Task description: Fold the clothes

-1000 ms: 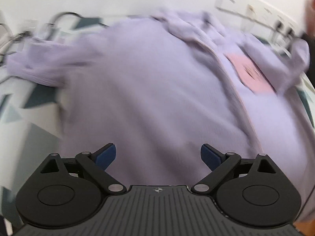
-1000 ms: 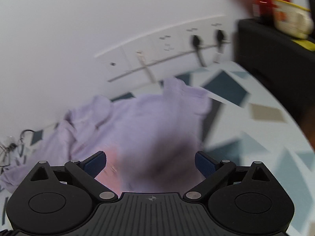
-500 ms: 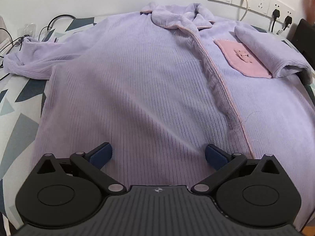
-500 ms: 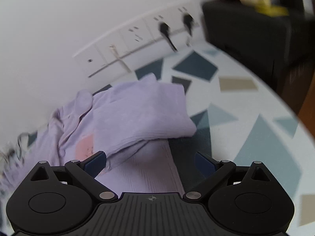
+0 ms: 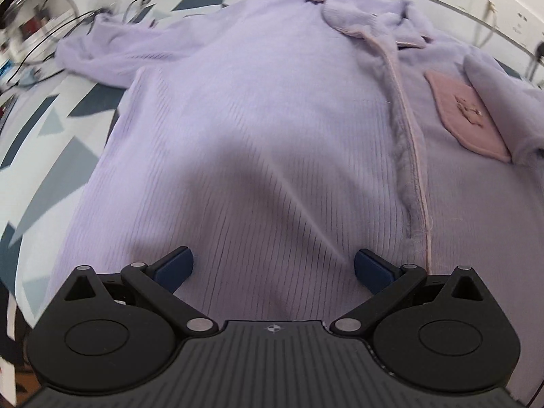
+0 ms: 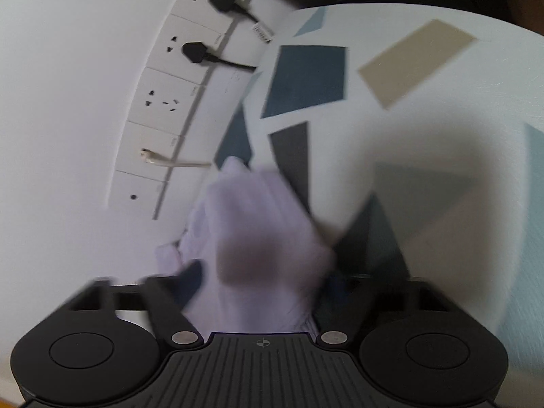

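A lilac ribbed pajama shirt (image 5: pixel 258 108) with a pink pocket (image 5: pixel 462 115) lies front up on the patterned cloth. Its right sleeve (image 5: pixel 503 95) is folded over the chest; its left sleeve (image 5: pixel 102 54) is spread out far left. My left gripper (image 5: pixel 273 267) is open and empty, just above the shirt's lower part. My right gripper (image 6: pixel 261 278) is blurred; its jaws stand close on either side of a bunch of lilac sleeve fabric (image 6: pixel 258 231). I cannot tell whether they pinch it.
A white wall with a socket strip (image 6: pixel 176 102) and black plugs (image 6: pixel 197 52) runs along the table's far edge. Cables (image 5: pixel 68 13) lie at the far left. The tablecloth (image 6: pixel 425 108) has blue, grey and tan shapes.
The right gripper turned and dropped onto the folded sleeve, and its jaws narrowed around the fabric. The left gripper shifted slightly, still open over the shirt.
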Tool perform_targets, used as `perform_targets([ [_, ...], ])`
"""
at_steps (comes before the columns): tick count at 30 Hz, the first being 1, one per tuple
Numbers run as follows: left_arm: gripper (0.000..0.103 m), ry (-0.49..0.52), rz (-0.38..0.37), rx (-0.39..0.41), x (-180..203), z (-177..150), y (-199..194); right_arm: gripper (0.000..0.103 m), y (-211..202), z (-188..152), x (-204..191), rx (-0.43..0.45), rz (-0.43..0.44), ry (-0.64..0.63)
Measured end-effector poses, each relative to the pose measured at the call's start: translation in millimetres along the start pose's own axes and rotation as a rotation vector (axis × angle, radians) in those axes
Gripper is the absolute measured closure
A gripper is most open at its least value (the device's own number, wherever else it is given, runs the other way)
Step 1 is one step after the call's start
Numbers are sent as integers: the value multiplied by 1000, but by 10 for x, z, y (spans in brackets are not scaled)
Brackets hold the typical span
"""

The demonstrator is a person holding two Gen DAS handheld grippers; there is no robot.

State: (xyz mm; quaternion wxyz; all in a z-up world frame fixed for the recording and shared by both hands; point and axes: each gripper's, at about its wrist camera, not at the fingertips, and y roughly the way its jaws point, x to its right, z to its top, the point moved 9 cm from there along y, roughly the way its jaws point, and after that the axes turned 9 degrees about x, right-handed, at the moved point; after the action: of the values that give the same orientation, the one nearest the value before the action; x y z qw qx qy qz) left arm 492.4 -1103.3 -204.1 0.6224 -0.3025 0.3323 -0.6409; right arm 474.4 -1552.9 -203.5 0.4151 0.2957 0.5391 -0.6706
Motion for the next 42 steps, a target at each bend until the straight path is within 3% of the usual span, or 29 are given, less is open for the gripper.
perform_targets([
  [1,0,-7,7,-2,-2,-3,-5,65,6,45,-41,-3,9,-15],
  [3,0,-21,21,-8,-4,-6,-9,66,-25,141,-137,16,15,-51],
  [6,0,-42,41,-9,0,-19,-19,67,-43,264,-313,4,106,-57],
  [10,0,-67,59,-2,-1,-46,-35,86,11,363,-479,-47,185,-64],
  [12,0,-70,63,-1,2,-46,-34,86,40,369,-531,-75,194,-89],
  [13,0,-71,63,-2,2,-46,-33,76,59,350,-523,-95,166,-102],
  [14,0,-72,63,-4,3,-45,-32,59,78,330,-512,-116,134,-115],
  [15,0,-71,60,-6,2,-42,-31,52,65,326,-491,-112,111,-114],
  [17,0,-66,50,-9,-4,-31,-23,29,1,342,-443,-95,73,-114],
  [19,0,-54,30,-9,-13,-23,-12,12,-101,377,-346,-31,23,-92],
  [21,0,-39,11,-7,-19,-15,-2,12,-193,394,-241,17,-15,-72],
  [23,0,-11,-9,3,-13,-4,6,12,-198,319,-135,6,-42,-59],
  [27,0,58,-59,13,2,36,34,27,-208,145,8,16,-111,-7],
  [30,0,99,-92,21,10,60,56,55,-275,64,-13,68,-120,27],
  [32,0,122,-111,31,18,69,64,84,-308,48,-58,97,-137,26],
  [33,0,133,-120,35,24,70,62,91,-322,42,-109,103,-131,15],
  [42,0,224,-192,48,32,118,98,94,-379,13,-571,129,-156,-117],
])
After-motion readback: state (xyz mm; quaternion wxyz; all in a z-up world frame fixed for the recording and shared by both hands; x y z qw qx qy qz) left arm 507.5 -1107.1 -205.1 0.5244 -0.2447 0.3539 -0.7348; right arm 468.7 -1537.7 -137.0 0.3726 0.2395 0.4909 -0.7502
